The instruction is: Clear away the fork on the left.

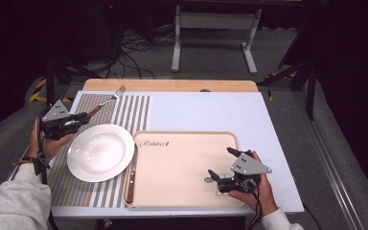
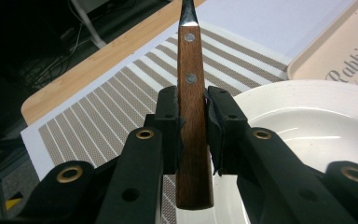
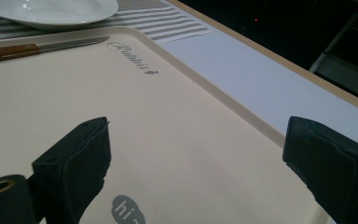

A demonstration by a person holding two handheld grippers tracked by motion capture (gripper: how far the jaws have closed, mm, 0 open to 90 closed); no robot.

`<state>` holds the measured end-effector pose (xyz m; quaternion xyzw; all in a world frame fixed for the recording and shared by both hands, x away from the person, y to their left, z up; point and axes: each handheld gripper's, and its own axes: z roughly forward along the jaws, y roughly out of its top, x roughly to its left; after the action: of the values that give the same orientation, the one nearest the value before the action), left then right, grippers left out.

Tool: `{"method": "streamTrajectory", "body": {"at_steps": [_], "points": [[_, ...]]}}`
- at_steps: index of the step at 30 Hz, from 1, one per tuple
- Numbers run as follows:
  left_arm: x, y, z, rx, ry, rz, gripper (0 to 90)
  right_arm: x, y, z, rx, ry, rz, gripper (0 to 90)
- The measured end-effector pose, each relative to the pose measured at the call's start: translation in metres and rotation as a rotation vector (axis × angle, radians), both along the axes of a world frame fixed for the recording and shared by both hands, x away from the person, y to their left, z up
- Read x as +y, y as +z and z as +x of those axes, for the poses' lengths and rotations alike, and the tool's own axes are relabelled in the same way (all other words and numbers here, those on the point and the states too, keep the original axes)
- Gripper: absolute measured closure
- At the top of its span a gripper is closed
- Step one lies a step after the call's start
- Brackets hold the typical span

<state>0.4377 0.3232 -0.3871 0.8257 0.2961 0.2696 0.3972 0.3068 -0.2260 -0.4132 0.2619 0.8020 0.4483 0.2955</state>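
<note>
Near the table's left edge, your left gripper [image 1: 79,120] clamps the wooden handle of a fork [image 1: 106,102], whose tines point toward the placemat's [image 1: 129,110] far edge. The handle [image 2: 193,121] stands pinched between both pads. Just right of it, a white plate [image 1: 100,152] sits on the placemat's near half. A knife [image 1: 131,184] lies along the left rim of the beige tray [image 1: 182,191]. At the tray's near right corner, your right gripper [image 1: 223,163] hovers with jaws spread wide, holding nothing.

High view overhead, forward-down; gripper views close, sharing plate [image 2: 307,116].
</note>
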Motion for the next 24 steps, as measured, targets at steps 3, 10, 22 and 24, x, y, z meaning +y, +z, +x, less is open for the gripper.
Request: {"method": "streamTrajectory", "body": {"at_steps": [3,10,22,24], "points": [[-0.005,0.001,-0.005,-0.010,-0.013,-0.018,76.4,0.000,0.001,-0.001,-0.004,0.000,0.000,8.5],[-0.020,0.003,-0.016,-0.032,-0.051,-0.019,76.4,-0.001,0.002,-0.002,-0.012,-0.001,0.001,8.5],[-0.051,0.009,-0.038,-0.064,-0.134,-0.015,76.3,-0.003,0.003,-0.003,-0.014,-0.004,0.006,8.5],[-0.057,0.009,-0.043,-0.067,-0.152,-0.011,76.4,-0.003,0.003,-0.004,-0.014,-0.005,0.004,8.5]]}}
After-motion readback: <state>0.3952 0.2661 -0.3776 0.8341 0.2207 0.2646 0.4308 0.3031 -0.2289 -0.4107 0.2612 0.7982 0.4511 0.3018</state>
